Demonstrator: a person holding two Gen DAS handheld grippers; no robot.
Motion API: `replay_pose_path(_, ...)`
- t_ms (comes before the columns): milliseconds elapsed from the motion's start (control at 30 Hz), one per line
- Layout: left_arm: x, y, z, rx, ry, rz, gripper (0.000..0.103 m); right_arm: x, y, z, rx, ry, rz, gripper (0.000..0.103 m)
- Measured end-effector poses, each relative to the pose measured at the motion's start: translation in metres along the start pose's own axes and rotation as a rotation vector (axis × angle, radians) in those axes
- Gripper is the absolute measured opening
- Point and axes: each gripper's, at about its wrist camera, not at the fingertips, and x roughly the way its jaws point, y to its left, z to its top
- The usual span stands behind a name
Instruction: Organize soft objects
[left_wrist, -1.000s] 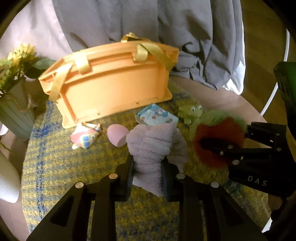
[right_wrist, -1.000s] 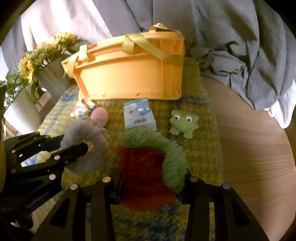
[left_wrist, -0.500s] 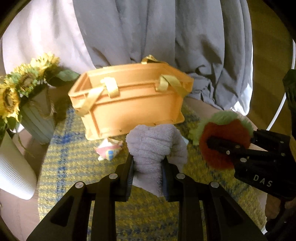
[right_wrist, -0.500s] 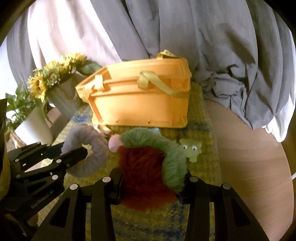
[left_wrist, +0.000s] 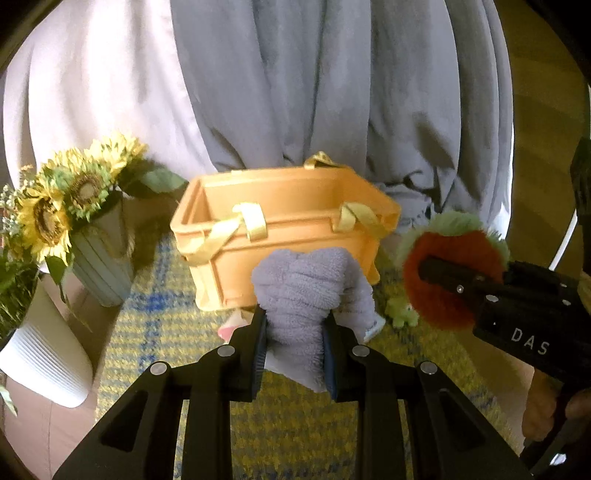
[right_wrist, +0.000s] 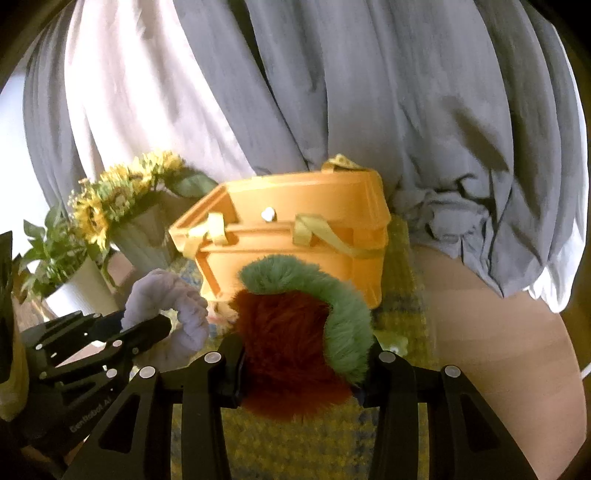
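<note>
My left gripper (left_wrist: 295, 350) is shut on a lilac towelling ring (left_wrist: 306, 291), held up in front of the orange crate (left_wrist: 288, 229). That ring (right_wrist: 166, 314) and the left gripper (right_wrist: 110, 336) also show at the left of the right wrist view. My right gripper (right_wrist: 301, 365) is shut on a fluffy red and green slice-shaped toy (right_wrist: 295, 332), lifted above the mat just before the orange crate (right_wrist: 295, 236). From the left wrist view the same toy (left_wrist: 454, 273) and right gripper (left_wrist: 480, 284) sit at the right. The crate is open-topped with yellow ribbon handles.
A green frog toy (left_wrist: 400, 312) and a pink item (left_wrist: 227, 328) lie on the yellow-blue mat (left_wrist: 166, 343) below the held things. Sunflowers in a ribbed vase (left_wrist: 99, 258) and a white pot (left_wrist: 44, 365) stand left. Grey cloth (right_wrist: 406, 110) hangs behind the crate; bare wood table (right_wrist: 498, 350) right.
Both grippers have risen with their toys, so the crate's open top now shows. The small items on the mat have slipped mostly behind the held toys.
</note>
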Motion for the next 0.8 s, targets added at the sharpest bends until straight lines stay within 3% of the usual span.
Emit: replay_pose_path(800, -0.027, 0.006, 0.073, 0.012, -0.228, 0.053, 0.026, -0.025, 0.016, 0.068, -0.016, -0.225, 0.029, 0.043)
